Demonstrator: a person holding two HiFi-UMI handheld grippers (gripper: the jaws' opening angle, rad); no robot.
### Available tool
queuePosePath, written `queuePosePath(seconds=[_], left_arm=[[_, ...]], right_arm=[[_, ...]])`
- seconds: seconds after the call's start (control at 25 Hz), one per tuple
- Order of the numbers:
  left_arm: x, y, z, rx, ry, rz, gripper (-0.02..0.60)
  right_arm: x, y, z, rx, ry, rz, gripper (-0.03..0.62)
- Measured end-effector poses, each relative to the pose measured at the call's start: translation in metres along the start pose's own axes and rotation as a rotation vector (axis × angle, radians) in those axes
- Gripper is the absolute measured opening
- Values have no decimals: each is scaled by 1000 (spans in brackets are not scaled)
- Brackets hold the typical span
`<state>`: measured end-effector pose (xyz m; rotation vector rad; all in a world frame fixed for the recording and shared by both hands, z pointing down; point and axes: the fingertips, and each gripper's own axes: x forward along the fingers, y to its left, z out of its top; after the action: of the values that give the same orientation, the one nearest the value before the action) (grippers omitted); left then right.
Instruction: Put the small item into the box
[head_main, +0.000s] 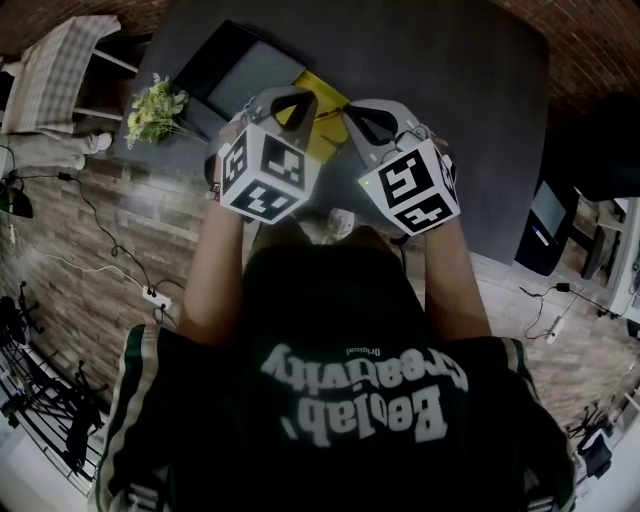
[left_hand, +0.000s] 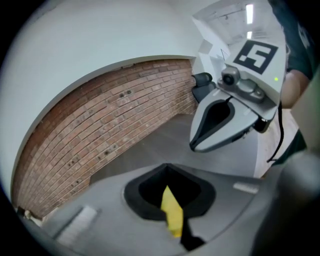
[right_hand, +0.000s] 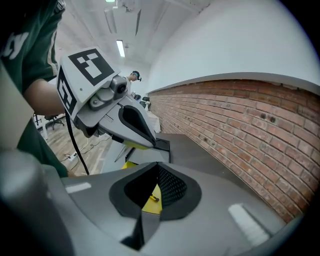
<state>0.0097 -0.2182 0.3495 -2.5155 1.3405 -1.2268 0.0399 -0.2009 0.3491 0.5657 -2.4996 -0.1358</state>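
Both grippers hang side by side over a dark grey table (head_main: 450, 90). Under them lies a yellow flat thing (head_main: 324, 132), partly hidden. My left gripper (head_main: 290, 98) is shut, and a yellow strip (left_hand: 172, 212) shows through the hole between its jaws. My right gripper (head_main: 368, 112) also looks shut with nothing gripped. Through its hole I see the yellow surface (right_hand: 150, 205) with a small brass-coloured item (right_hand: 154, 198) lying on it. A dark open box (head_main: 240, 70) sits just left of the yellow thing. Each gripper view shows the other gripper, right (left_hand: 220, 120) and left (right_hand: 132, 122).
A bunch of yellow-green flowers (head_main: 155, 110) stands at the table's left edge. A brick wall (right_hand: 240, 125) runs along the table's far side. Cables and a power strip (head_main: 155, 297) lie on the floor at the left.
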Motion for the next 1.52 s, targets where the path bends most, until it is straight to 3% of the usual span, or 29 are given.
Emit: queuePosePath(seconds=[0.4, 0.6, 1.52], left_arm=[[-25, 12, 6, 33, -40, 24, 2], [-36, 18, 8, 47, -98, 20, 2], [-95, 44, -23, 107, -240, -77, 2]], right_arm=[[10, 9, 14, 32, -33, 9, 6], [16, 15, 24, 35, -34, -11, 6], [26, 63, 77, 32, 49, -200, 6]])
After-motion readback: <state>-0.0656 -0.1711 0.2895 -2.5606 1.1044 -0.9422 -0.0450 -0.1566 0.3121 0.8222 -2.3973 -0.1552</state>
